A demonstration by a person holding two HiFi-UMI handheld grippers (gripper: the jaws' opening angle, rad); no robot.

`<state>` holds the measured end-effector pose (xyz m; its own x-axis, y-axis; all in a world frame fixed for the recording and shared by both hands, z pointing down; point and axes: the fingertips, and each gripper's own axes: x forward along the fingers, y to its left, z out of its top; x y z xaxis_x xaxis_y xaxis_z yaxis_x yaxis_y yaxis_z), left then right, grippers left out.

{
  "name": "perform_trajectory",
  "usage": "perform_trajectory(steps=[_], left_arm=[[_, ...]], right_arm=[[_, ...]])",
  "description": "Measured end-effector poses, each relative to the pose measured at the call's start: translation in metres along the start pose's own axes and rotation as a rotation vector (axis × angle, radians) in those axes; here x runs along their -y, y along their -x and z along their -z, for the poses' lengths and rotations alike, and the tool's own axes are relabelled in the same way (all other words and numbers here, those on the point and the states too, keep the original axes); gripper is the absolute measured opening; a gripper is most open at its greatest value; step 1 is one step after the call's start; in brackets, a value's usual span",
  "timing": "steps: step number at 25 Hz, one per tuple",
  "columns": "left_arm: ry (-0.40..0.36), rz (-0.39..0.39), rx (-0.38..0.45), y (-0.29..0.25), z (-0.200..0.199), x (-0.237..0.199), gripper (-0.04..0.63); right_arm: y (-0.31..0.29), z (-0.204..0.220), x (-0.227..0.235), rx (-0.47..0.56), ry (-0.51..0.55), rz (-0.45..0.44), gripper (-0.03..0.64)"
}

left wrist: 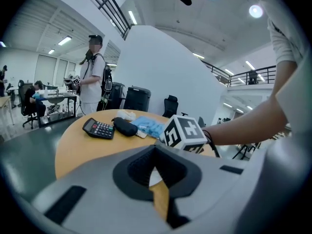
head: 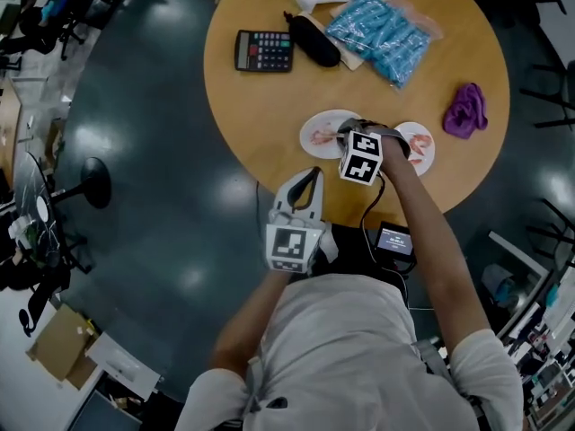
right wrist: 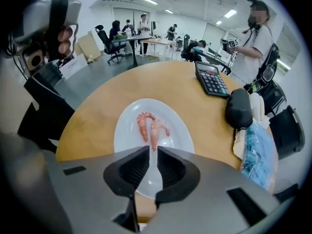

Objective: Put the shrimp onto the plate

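Two pink, curled shrimp (right wrist: 155, 130) lay side by side on a white plate (right wrist: 127, 141) just ahead of the right gripper (right wrist: 152, 151). One tail end reached its tips. Its jaws stood a narrow slit apart with the plate showing through, and gripped nothing. The left gripper (left wrist: 155, 149) had its jaws together and empty, held back off the table (head: 269, 106) edge. Only the head view showed a second plate (head: 424, 157), just right of the right gripper, with pink pieces too small to count. Plates: 2. Calculator (head: 263, 50): 1.

Shrimp (right wrist: 150, 126) on plate (right wrist: 126, 136), near front; calculator (head: 264, 50) and pouch (head: 314, 39) behind; cloth (head: 465, 110) at right
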<state>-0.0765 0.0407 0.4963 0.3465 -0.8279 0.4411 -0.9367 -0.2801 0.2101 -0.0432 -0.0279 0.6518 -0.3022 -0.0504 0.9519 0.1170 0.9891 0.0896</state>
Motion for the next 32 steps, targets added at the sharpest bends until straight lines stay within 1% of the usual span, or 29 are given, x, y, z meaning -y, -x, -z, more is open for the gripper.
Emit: perform_trajectory(steps=[3,8,10,12,15,22,26,29,32], left_arm=[[0.006,0.003,0.003,-0.002,-0.001,-0.001,0.008],[-0.002,0.009,0.008,-0.002,-0.006,-0.001,0.008],[-0.001,0.011,0.007,-0.002,-0.006,-0.001,0.008],[0.0,0.012,0.005,-0.002,-0.005,-0.001,0.008],[-0.004,0.013,-0.001,-0.002,-0.003,-0.001,0.008],[-0.011,0.02,-0.003,-0.001,-0.002,0.004,0.008],[-0.02,0.031,-0.017,-0.003,0.002,0.01,0.008],[-0.036,0.051,-0.026,-0.006,0.0,0.02,0.008],[-0.046,0.071,-0.031,-0.011,-0.002,0.029,0.008]], right_arm=[[-0.006,0.001,0.0,-0.028,0.017,-0.011,0.06],[-0.009,-0.002,0.004,-0.035,0.026,-0.018,0.058],[-0.008,-0.003,0.006,-0.037,0.037,-0.012,0.034],[-0.008,-0.003,0.006,-0.035,0.041,-0.008,0.029],[-0.007,-0.002,0.006,-0.025,0.019,-0.005,0.025],[0.011,0.001,0.005,0.028,-0.072,0.018,0.02],[0.031,0.012,0.001,0.063,-0.134,0.059,0.02],[0.058,0.041,-0.003,0.073,-0.227,0.116,0.02],[0.084,0.092,-0.011,0.049,-0.378,0.181,0.02]])
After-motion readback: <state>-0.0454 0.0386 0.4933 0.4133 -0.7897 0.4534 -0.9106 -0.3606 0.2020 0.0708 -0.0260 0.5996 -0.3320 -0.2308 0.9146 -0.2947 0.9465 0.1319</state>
